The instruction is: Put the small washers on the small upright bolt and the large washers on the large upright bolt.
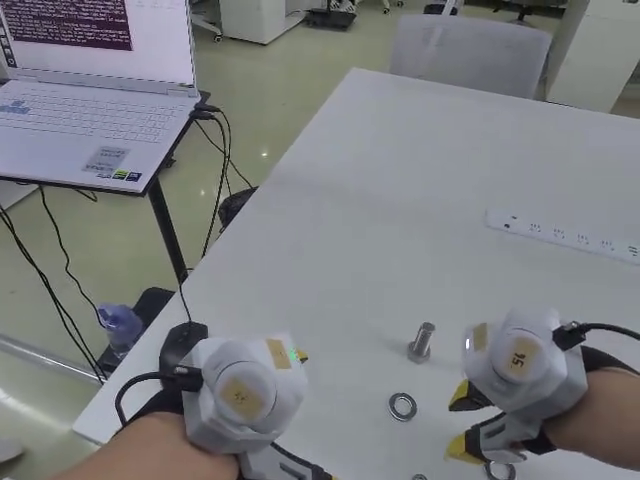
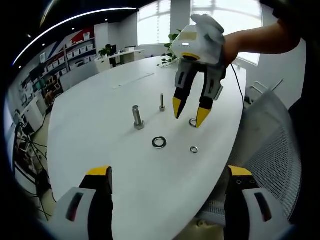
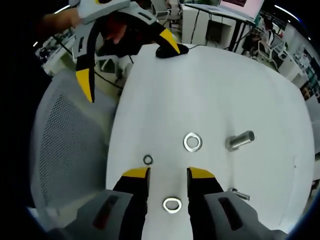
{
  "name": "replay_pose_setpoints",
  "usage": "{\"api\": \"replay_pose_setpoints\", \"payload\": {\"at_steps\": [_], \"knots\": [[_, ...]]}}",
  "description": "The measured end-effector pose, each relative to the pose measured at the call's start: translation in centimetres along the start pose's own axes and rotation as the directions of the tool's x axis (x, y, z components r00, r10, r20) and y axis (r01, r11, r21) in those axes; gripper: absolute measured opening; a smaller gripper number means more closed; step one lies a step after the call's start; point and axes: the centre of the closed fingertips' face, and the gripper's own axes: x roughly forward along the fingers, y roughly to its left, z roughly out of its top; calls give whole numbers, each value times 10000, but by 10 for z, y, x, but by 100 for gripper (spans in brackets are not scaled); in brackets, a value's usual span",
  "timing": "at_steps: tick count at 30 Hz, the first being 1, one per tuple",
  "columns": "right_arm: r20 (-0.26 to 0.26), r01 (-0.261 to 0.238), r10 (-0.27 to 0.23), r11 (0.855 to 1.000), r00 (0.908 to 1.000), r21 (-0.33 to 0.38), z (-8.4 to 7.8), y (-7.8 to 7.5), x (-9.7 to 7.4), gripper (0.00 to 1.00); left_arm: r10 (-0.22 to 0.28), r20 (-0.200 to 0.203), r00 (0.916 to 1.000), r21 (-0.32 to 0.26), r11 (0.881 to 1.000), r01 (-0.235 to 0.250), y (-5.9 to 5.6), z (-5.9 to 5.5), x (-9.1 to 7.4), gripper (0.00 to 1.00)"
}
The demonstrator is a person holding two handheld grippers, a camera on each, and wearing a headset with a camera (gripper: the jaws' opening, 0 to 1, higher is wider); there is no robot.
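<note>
Head view: nothing is threaded yet. The large bolt (image 1: 422,342) stands bare, a large washer (image 1: 403,406) beside it, a power strip (image 1: 560,235) well beyond.

Left gripper view: your left gripper (image 2: 170,171) gapes wide, empty, well back from that bolt. The small bolt (image 2: 162,102) near it is bare.

Right gripper view: your right gripper (image 3: 169,175), part-open, straddles another washer (image 3: 172,204) near the bolt, ungripped.
</note>
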Motion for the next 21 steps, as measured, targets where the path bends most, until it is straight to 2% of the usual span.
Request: {"api": "replay_pose_setpoints", "payload": {"at_steps": [10, 21], "knots": [[-91, -105, 103, 9997, 9999, -237, 0, 21, 13, 30, -35, -283, 9996, 419, 9991, 47, 1, -3, 4, 93], [-66, 35, -38, 9994, 10000, -352, -6, 29, 38, 29, -43, -439, 9990, 627, 9980, 71, 0, -2, 9, 92]]}}
